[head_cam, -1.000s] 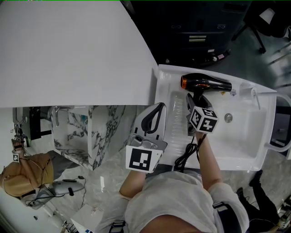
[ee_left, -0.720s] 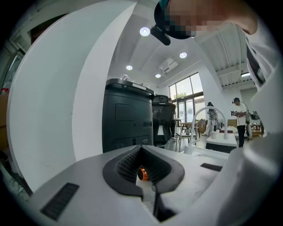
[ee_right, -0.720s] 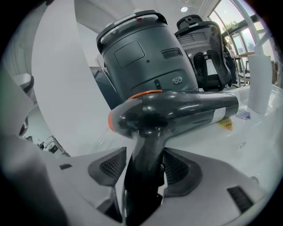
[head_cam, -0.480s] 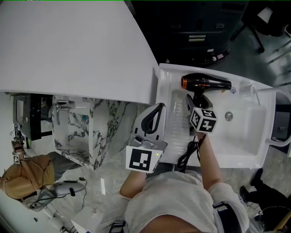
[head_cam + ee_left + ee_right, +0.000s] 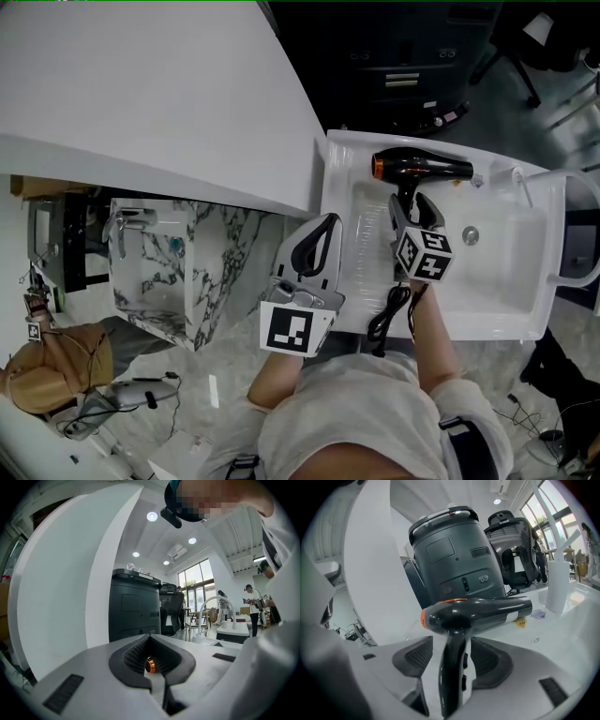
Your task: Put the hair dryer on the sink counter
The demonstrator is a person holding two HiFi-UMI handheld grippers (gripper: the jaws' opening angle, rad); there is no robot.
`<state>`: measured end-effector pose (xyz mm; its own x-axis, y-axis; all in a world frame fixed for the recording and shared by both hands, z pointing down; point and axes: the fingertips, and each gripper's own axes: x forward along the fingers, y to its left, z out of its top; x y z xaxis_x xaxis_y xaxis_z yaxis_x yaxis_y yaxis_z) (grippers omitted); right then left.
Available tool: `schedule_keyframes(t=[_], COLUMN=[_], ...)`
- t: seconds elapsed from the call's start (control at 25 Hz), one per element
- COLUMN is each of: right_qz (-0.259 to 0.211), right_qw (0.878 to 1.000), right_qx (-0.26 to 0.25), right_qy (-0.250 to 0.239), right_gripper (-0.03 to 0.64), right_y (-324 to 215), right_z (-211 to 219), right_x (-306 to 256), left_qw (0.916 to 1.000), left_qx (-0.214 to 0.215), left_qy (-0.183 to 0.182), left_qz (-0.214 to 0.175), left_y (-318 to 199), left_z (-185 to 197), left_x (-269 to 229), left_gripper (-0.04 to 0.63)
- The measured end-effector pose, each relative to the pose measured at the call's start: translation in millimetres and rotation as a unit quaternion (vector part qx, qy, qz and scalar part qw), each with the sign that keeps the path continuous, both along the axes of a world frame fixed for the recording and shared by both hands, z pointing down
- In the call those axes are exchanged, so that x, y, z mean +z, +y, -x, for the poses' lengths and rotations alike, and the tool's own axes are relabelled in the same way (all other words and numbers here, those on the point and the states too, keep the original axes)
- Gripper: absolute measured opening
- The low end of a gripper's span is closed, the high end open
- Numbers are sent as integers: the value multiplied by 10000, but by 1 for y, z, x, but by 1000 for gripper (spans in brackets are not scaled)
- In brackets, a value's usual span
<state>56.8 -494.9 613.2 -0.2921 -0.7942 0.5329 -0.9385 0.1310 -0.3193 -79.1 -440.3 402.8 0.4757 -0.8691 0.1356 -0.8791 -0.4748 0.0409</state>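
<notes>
The black hair dryer [image 5: 422, 169] with an orange rear end lies on the white sink counter [image 5: 342, 155] at its far edge, handle pointing toward me. In the right gripper view the hair dryer [image 5: 478, 613] fills the middle. My right gripper [image 5: 412, 208] is open, and its jaws stand either side of the handle with a gap on both sides [image 5: 452, 660]. The dryer's black cord [image 5: 389, 314] trails back off the counter's near edge. My left gripper [image 5: 326, 220] is shut and empty, hovering at the counter's left edge [image 5: 154, 660].
The sink basin [image 5: 492, 281] with its drain [image 5: 470, 238] lies right of the dryer, a faucet [image 5: 520, 187] at its far rim. A large white panel [image 5: 141, 94] rises at the left. A dark grey machine [image 5: 450, 559] stands behind the counter.
The right gripper's jaws have spread away from the dryer's handle and the gripper has drawn back slightly toward me. The dryer stays put on the counter. The left gripper has not moved.
</notes>
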Motion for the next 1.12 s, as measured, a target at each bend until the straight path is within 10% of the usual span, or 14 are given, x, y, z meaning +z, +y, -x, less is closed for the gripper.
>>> schedule_keyframes(t=[0.28,1.12], right_qz=[-370,-1412], right_qw=[9993,9893], right_qx=[44,-207], right_qy=[84,304], right_gripper=[11,9], right_y=[24,151], right_z=[-13,-8], right_x=[-32,-163], left_qw=[9997,9927], left_qx=[193,951], left_qy=[69,427], left_qz=[-120,-614], left_y=[20,122], left_z=[-10,-28], left_x=[-8,-64], left_gripper=[14,14])
